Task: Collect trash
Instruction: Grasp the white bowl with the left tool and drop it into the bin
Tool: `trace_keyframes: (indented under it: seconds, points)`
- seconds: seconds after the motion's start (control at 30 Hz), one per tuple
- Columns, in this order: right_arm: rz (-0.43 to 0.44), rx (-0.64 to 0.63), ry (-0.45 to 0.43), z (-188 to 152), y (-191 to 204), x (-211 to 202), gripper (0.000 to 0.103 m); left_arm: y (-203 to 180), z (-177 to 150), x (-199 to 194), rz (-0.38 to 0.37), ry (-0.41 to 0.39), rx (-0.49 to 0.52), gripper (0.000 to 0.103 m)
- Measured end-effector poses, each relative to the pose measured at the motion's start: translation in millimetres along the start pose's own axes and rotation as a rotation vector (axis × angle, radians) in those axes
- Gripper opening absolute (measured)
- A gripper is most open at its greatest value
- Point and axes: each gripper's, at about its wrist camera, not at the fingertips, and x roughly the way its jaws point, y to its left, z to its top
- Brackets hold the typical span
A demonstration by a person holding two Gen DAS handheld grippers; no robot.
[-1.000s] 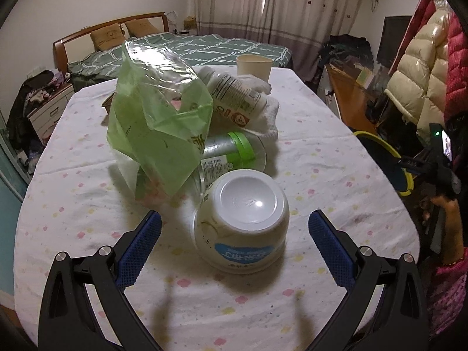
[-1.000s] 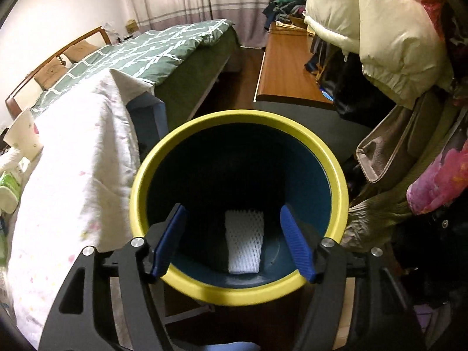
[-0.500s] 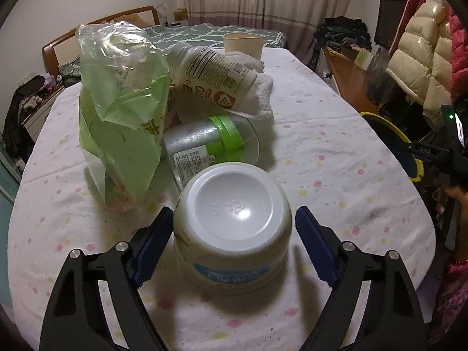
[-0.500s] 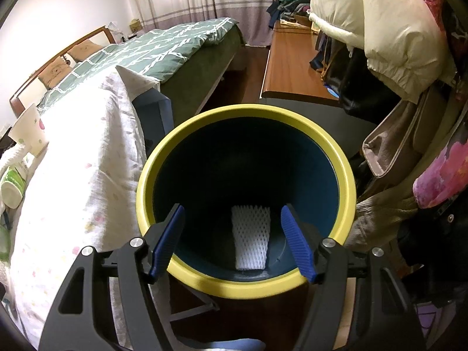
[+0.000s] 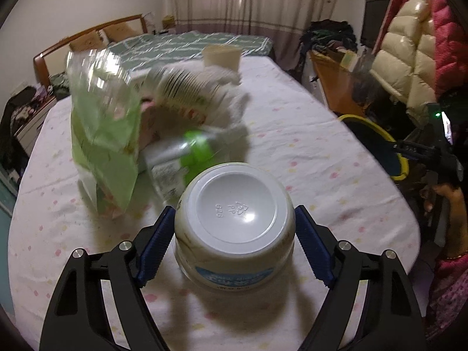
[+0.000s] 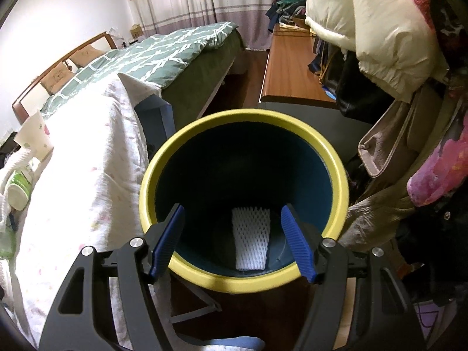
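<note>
In the left wrist view my left gripper [image 5: 235, 242] is shut on an upturned white plastic bowl [image 5: 234, 222] with a blue label, both blue pads touching its sides, on the table [image 5: 321, 158]. Behind it lie a clear bottle with a green band [image 5: 187, 155], a green plastic bag [image 5: 105, 125], a white labelled bottle [image 5: 187, 93] and a paper cup [image 5: 222, 55]. In the right wrist view my right gripper [image 6: 234, 239] is open and empty over the yellow-rimmed bin [image 6: 245, 283], which holds a white foam net [image 6: 251, 237].
The bin [image 5: 377, 143] stands off the table's right edge, beside hanging coats [image 5: 409, 58]. A bed [image 6: 163, 52] and a wooden bench [image 6: 289, 73] lie beyond the table. The cup [image 6: 35, 137] and green-banded bottle [image 6: 19, 187] show at the left of the right wrist view.
My left gripper has moved forward around the upturned bowl and closed until both pads touch it. The right gripper has stayed open over the bin, shifting only slightly.
</note>
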Motion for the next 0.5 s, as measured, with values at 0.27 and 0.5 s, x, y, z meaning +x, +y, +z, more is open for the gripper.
trace_keyframes:
  seconds: [0.27,0.5]
  points:
    - [0.002,0.016,-0.065,-3.2,-12.5,-33.9,0.065,-55.0,40.6,-4.6,-0.113,-0.036,0.120,0.080]
    - [-0.049,0.049,-0.113,-15.5,-46.2,-66.2,0.065,-137.3,81.7,24.2,-0.238,-0.029,0.270,0.080]
